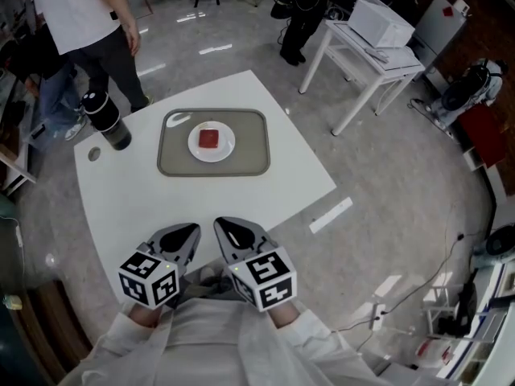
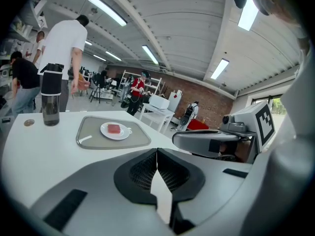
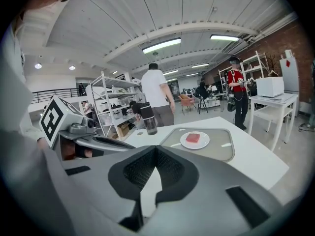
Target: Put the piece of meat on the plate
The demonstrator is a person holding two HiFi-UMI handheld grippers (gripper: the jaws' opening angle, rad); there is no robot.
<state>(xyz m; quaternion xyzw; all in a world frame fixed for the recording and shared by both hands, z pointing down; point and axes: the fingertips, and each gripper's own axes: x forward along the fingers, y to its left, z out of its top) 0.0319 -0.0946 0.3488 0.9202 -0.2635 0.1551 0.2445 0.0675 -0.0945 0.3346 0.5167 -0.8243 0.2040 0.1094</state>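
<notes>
A red piece of meat (image 1: 210, 137) lies on a small white plate (image 1: 224, 151) in the middle of a grey tray (image 1: 252, 162) on the white table. The meat (image 2: 113, 128) and plate (image 2: 105, 131) show far ahead in the left gripper view, and the same meat (image 3: 193, 137) and plate (image 3: 203, 142) in the right gripper view. My left gripper (image 1: 191, 232) and right gripper (image 1: 220, 224) are side by side at the table's near edge, well short of the tray. Both are shut and hold nothing.
A dark bottle (image 1: 105, 119) stands at the table's far left, with a small round disc (image 1: 94, 153) beside it. A person in a white shirt (image 1: 88, 14) stands beyond that corner. A white side table (image 1: 366, 43) is at the back right.
</notes>
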